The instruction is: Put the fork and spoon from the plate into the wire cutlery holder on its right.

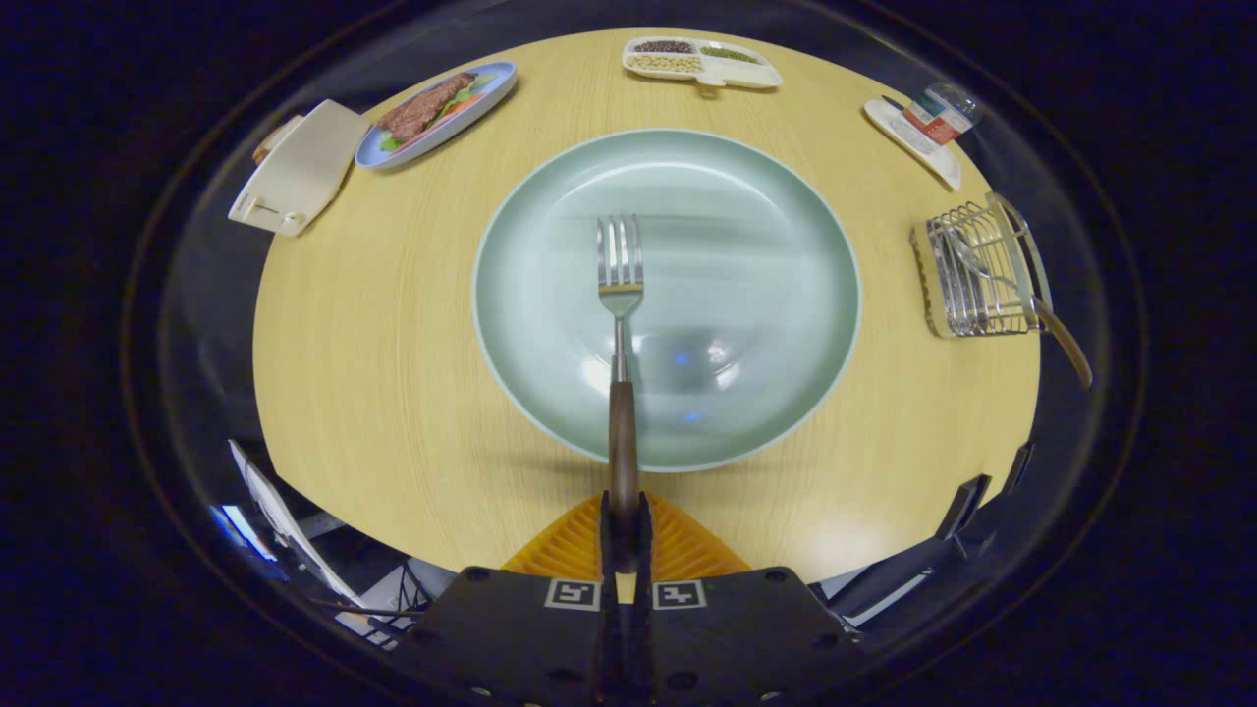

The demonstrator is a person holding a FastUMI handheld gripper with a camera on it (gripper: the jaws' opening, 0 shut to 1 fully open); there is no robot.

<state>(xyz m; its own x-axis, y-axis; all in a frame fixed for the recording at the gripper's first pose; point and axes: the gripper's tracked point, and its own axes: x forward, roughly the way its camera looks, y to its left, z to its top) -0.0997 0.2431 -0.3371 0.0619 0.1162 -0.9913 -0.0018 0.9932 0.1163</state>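
My gripper (625, 525) is shut on the brown wooden handle of the fork (621, 295), both fingers pressing its end. The fork points straight ahead, its steel tines up over the middle of the pale green plate (786, 216), and it looks lifted above the plate. The wire cutlery holder (972, 270) stands to the right of the plate. The spoon (1056, 329) rests in it, bowl down inside the wires, its wooden handle leaning out over the holder's near right side.
On the round wooden table (373, 373): a blue dish of food (437, 110) and a cream napkin box (295, 169) at the far left, a divided tray of beans (702, 61) at the back, a small bottle on a white dish (928, 123) at the far right.
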